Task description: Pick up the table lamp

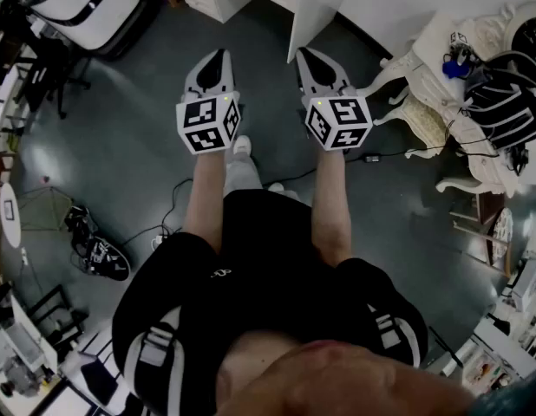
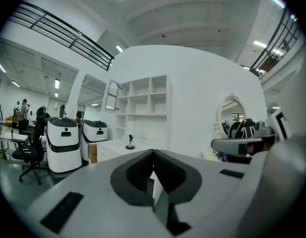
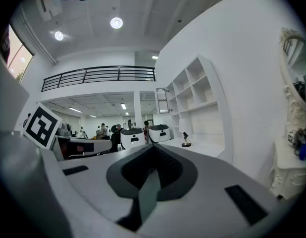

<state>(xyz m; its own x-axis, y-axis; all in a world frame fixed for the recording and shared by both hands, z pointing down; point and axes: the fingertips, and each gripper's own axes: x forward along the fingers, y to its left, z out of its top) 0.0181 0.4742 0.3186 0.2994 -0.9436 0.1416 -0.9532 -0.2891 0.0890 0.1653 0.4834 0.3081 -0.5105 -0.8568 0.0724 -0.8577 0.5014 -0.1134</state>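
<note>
The 2 grippers are held out side by side over the grey floor [image 1: 129, 154], well apart from the furniture. The left gripper [image 2: 153, 152] has its jaws pressed together with nothing between them. The right gripper [image 3: 154, 147] is the same, jaws together and empty. The lamp [image 2: 130, 143], a small dark thing too far off to make out well, stands on the white counter [image 2: 111, 146] under the shelves [image 2: 148, 95], beyond both grippers.
</note>
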